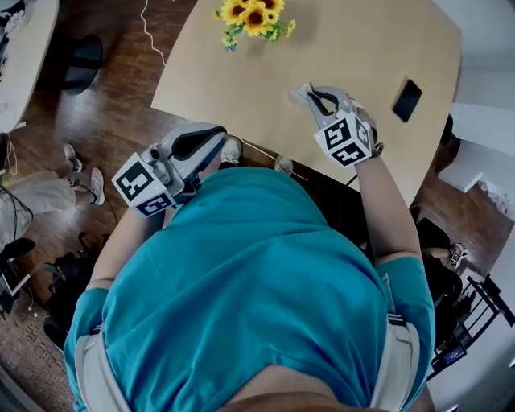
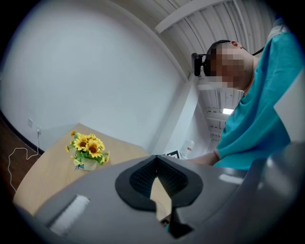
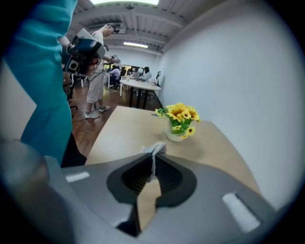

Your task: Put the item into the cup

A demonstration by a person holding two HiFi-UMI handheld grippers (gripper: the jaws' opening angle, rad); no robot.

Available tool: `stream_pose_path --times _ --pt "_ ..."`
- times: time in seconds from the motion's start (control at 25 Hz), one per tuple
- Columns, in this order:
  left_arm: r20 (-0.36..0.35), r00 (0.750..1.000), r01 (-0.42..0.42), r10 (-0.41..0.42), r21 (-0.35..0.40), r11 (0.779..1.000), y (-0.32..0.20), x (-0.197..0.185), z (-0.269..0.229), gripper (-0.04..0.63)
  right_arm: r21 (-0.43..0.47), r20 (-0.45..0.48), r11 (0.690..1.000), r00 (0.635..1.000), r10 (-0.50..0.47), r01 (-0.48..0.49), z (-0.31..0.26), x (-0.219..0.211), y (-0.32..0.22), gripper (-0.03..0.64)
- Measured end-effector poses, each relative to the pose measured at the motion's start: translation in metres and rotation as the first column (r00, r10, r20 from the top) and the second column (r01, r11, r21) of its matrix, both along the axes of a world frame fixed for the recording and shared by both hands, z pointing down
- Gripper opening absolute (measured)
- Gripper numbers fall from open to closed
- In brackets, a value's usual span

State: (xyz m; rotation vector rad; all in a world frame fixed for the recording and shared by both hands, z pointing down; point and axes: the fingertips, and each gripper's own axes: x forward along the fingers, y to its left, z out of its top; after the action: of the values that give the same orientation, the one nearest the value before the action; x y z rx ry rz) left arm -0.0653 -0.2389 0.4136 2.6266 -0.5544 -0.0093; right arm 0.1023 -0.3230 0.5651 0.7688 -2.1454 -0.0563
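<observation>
My right gripper [image 1: 311, 93] hovers over the near part of the light wooden table [image 1: 354, 48]. Its jaws are shut on a small, thin whitish item [image 1: 296, 96]. In the right gripper view the crumpled top of that item [image 3: 155, 148] sticks up between the closed tips of the right gripper [image 3: 153, 161]. My left gripper [image 1: 219, 138] is held off the table's near-left edge, above the floor. Seen in its own view, the left gripper [image 2: 156, 160] has its jaws together and nothing between them. No cup shows apart from the small pot under the flowers.
A bunch of yellow sunflowers [image 1: 253, 16] in a small white pot [image 3: 175, 135] stands at the table's far side. A black phone [image 1: 406, 99] lies near the right edge. Dark wooden floor [image 1: 105, 105] surrounds the table. Another person [image 3: 97, 71] stands in the background.
</observation>
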Motion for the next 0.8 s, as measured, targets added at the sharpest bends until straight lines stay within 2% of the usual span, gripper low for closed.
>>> stream_pose_path --times 0.24,0.44,0.8 --pt "-0.009 1.000 0.023 -0.023 -0.011 1.000 0.000 -0.016 0.003 0.003 0.002 -0.131 1.000 0.991 -0.028 0.029 0.026 -0.013 -0.008 0.021" --pt "-0.015 0.999 0.035 -0.036 -0.020 0.999 0.000 -0.024 0.005 0.003 -0.013 -0.204 0.998 0.977 -0.056 0.054 0.046 -0.016 -0.011 0.021" --pt "-0.017 0.999 0.042 -0.042 -0.028 0.999 -0.003 -0.029 0.008 0.003 -0.075 -0.238 0.995 0.968 -0.080 0.064 0.075 -0.019 -0.009 0.021"
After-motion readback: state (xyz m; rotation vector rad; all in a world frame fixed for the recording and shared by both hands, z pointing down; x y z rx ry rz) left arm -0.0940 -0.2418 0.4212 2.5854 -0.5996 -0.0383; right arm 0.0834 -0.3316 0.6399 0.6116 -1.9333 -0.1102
